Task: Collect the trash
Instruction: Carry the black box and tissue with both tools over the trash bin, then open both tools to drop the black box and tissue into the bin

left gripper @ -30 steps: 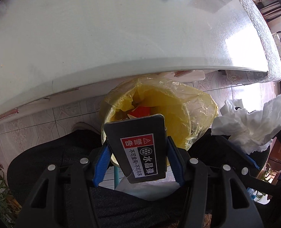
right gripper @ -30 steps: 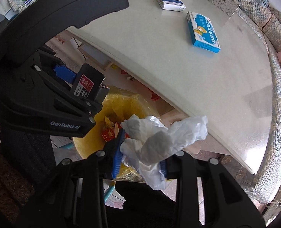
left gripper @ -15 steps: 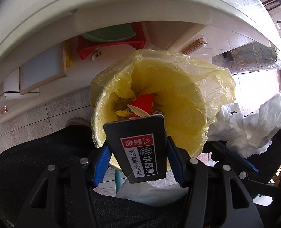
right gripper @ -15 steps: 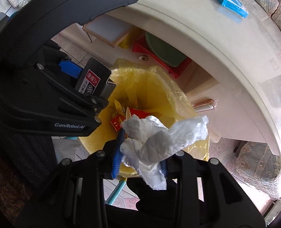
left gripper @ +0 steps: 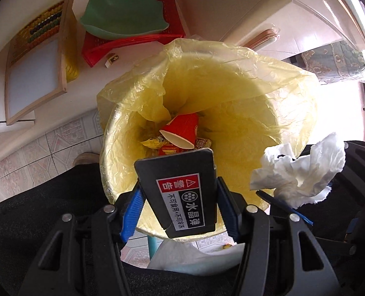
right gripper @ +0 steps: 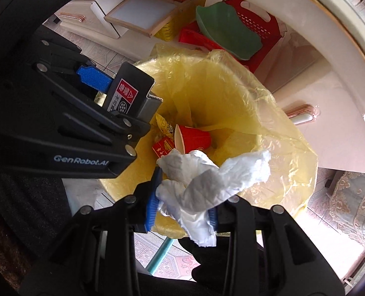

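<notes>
Your left tongs (left gripper: 180,204) pinch a flat black packet (left gripper: 180,190) with a red warning label, low in the centre of the left wrist view, its blue pads pressed on both edges. At the lower right of that view, your right tongs (right gripper: 182,202) are pressed together on a crumpled white tissue (right gripper: 207,180), which bulges out above the pads and trails a loose tail below them. Both pieces of trash hang directly over the mouth of the bin (left gripper: 123,133), presumably so that each falls inside when let go. The packet sits near the bin's near rim, the tissue nearer its right side.

Behind them, the yellow liner bag (left gripper: 231,79) is draped loosely over the rim and folds inward on the far side, leaving the opening clear. At the bottom lies a red paper cup (left gripper: 182,133) on its side among yellow and red wrappers (left gripper: 155,144), so the collecting appears well under way.

Farther back, in the upper left of the left wrist view, a green dish (left gripper: 123,17) rests in a red basket (left gripper: 138,37) beside a framed board with an abacus (left gripper: 34,56).
</notes>
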